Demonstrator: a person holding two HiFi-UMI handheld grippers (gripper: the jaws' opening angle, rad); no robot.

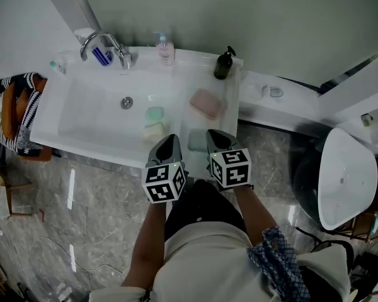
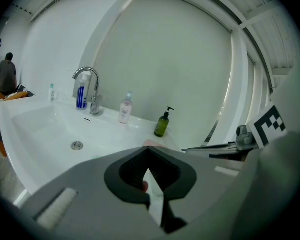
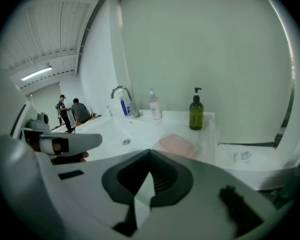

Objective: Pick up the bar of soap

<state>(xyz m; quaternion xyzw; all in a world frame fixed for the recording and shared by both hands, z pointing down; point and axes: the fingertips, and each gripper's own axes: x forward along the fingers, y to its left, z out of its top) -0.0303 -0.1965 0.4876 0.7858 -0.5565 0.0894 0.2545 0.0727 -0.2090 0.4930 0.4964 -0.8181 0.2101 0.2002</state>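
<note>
Both clenched empty at the sink's [image 1: 63, 137] front edge, left gripper [image 1: 171, 138] or right gripper [image 1: 212, 133] must open before straddling the soap [image 1: 153, 131].

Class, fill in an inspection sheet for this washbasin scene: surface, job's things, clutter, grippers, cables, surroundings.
Surface: white washbasin.
Job's things: pink bar on the right rim; green bar and cream bar inside the basin, near its front.
Clutter: faucet, blue tube, clear pump bottle, dark green pump bottle, all along the back rim.
Grippers: left gripper and right gripper both shut, empty, over the front rim.
Cables: thin cable on the floor.
Surroundings: toilet at right; chair with striped cloth at left.
</note>
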